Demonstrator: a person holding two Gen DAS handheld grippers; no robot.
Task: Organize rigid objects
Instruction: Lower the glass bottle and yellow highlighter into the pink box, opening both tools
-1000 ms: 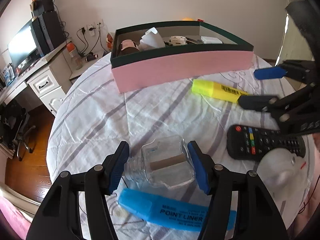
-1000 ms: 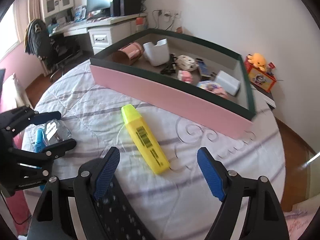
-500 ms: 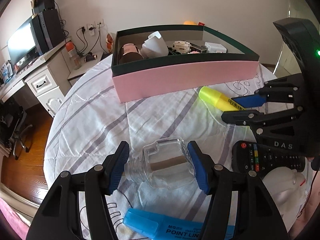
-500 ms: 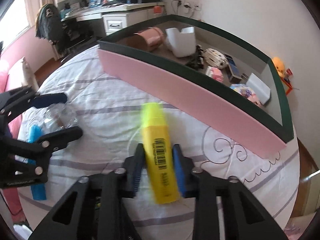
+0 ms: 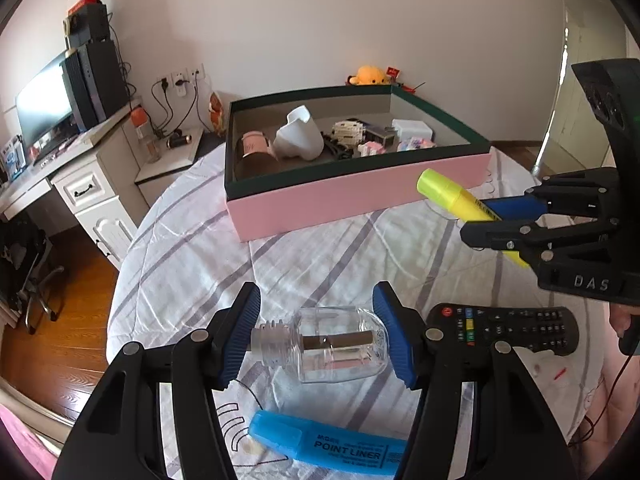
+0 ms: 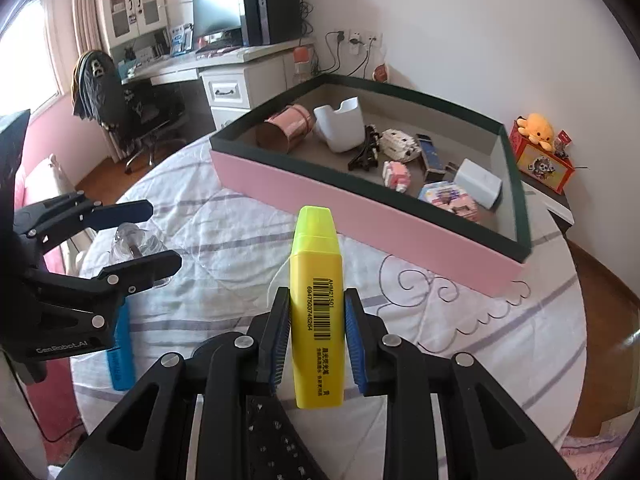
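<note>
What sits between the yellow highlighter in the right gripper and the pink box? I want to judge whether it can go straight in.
Nothing visible on the bedspread between them. The yellow highlighter, clamped in the right gripper, faces the pink box; only the box's own near wall must be cleared, so it seems to need lifting over.

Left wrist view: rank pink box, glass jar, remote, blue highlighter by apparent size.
1. Pink box, largest though farthest.
2-3. Remote and blue highlighter: similar length; highlighter partly hidden by the jaws, so no ranking.
4. Glass jar, shortest, but bulkier; nearness inflates it.
</note>
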